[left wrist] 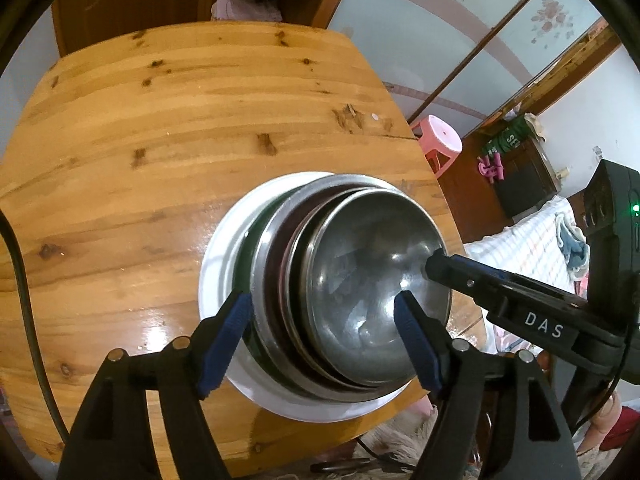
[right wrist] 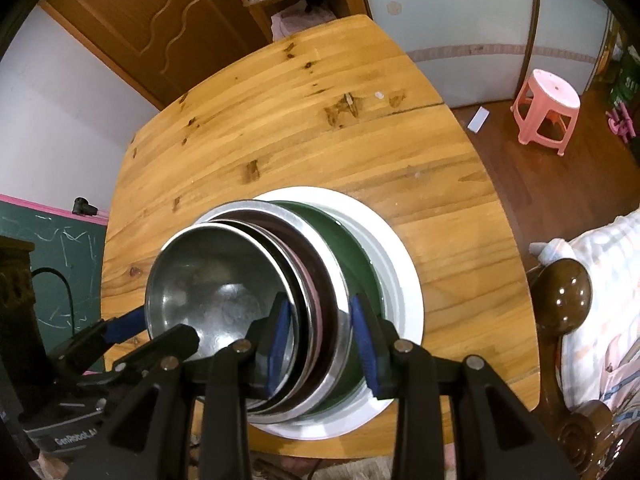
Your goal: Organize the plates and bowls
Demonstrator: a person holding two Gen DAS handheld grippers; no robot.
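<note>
A stack of dishes stands on the wooden table [left wrist: 160,152]: a white plate [left wrist: 224,248] at the bottom, a green dish [right wrist: 352,252], a wide steel plate [left wrist: 264,264], a dark plate and a steel bowl [left wrist: 360,272] on top. My left gripper [left wrist: 324,336] is open, its jaws astride the left rims of the stack, one finger inside the bowl. My right gripper [right wrist: 320,340] is open, its jaws astride the right rims, one finger inside the bowl. The right gripper also shows in the left wrist view [left wrist: 434,266], tip at the bowl's right rim.
The stack sits near the table's near edge. A pink stool [right wrist: 546,110] stands on the floor to the right. A bed with a striped cover [right wrist: 596,288] and a brown bedpost [right wrist: 564,292] are at the right. A door [right wrist: 140,20] is behind the table.
</note>
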